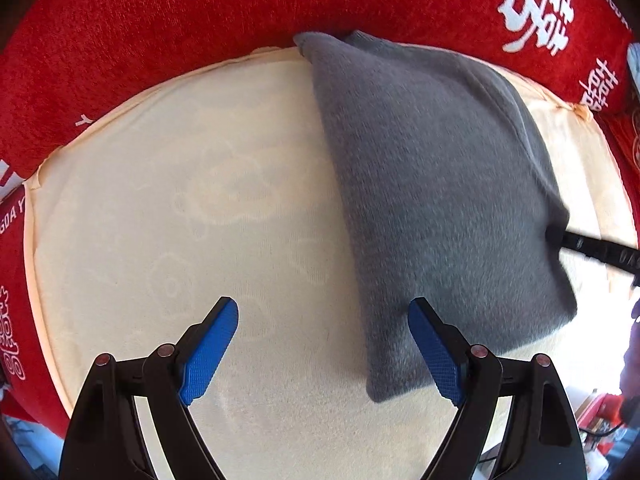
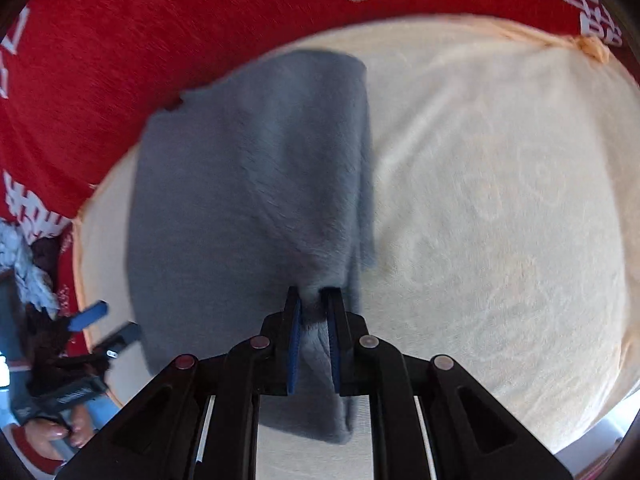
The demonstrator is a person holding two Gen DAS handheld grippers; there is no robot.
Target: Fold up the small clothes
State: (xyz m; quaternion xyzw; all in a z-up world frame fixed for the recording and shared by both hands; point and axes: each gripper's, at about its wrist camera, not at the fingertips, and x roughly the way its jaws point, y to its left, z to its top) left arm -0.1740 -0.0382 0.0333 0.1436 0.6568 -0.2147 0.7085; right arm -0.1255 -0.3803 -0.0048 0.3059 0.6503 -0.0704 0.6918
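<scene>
A grey fleece garment point(image 1: 432, 184) lies on a cream blanket point(image 1: 192, 208), raised along its right side. My left gripper point(image 1: 323, 312) is open and empty, hovering just left of the garment's near corner. My right gripper point(image 2: 313, 300) is shut on the grey garment point(image 2: 248, 200), pinching its near edge and lifting it off the cream blanket point(image 2: 500, 200). The right gripper's finger shows in the left wrist view point(image 1: 592, 248) at the garment's right edge. The left gripper shows open in the right wrist view point(image 2: 104, 328), at the far left.
A red blanket with white characters point(image 1: 160, 32) borders the cream blanket at the back and sides, also in the right wrist view point(image 2: 120, 40). A pale crumpled cloth point(image 2: 28, 268) lies at the left edge. Clutter shows beyond the blanket's right edge point(image 1: 608, 412).
</scene>
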